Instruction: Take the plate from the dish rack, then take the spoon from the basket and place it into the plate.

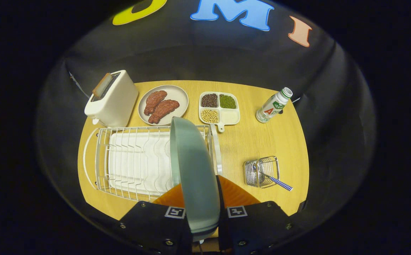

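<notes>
The gripper (201, 198) was closed on a grey-green plate (193, 170), one orange finger (171, 198) pressed against each face, so the plate stood on edge between them and reached forward over the right end of the wire dish rack (120, 159). The rack sat on the wooden table (255, 141), over a white drip tray (134, 159). To the right of the fingers stood a small wire basket (262, 171) with the spoon (278, 181) in it, its blue checked handle leaning out toward the right. Beyond the rack were a white toaster (113, 101), a round plate of meat slices (163, 105), a divided dish of beans and grains (219, 108) and a small white bottle (273, 105).
</notes>
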`<state>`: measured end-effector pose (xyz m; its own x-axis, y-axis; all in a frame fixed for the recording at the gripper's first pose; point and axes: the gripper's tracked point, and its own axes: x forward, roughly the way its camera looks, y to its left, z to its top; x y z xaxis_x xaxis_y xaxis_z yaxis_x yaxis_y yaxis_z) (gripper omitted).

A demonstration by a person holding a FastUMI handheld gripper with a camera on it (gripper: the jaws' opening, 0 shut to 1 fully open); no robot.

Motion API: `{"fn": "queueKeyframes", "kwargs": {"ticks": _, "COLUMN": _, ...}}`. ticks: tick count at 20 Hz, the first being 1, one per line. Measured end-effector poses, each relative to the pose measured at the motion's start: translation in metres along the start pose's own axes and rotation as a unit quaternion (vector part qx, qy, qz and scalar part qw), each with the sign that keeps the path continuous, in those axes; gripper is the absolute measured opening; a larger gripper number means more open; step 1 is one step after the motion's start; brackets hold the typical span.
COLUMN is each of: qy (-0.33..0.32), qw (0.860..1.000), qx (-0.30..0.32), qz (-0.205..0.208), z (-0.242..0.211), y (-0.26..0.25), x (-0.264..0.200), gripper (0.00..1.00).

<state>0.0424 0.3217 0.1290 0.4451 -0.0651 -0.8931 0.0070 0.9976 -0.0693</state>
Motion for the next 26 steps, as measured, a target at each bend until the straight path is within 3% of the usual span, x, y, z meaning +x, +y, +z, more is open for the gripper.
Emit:
{"fn": "queueKeyframes", "kwargs": {"ticks": 8, "qy": -0.004, "qw": 0.999, "qx": 0.033, "qz": 0.038, "z": -0.044, "y": -0.054, "x": -0.041, "gripper": 0.28}}
{"fn": "queueKeyframes", "kwargs": {"ticks": 16, "qy": 0.016, "qw": 0.996, "qx": 0.060, "qz": 0.067, "z": -0.095, "y": -0.097, "x": -0.050, "gripper": 0.28}}
{"fn": "queueKeyframes", "kwargs": {"ticks": 26, "qy": 0.076, "qw": 0.993, "qx": 0.062, "qz": 0.063, "z": -0.165, "y": -0.125, "x": -0.018, "gripper": 0.28}}
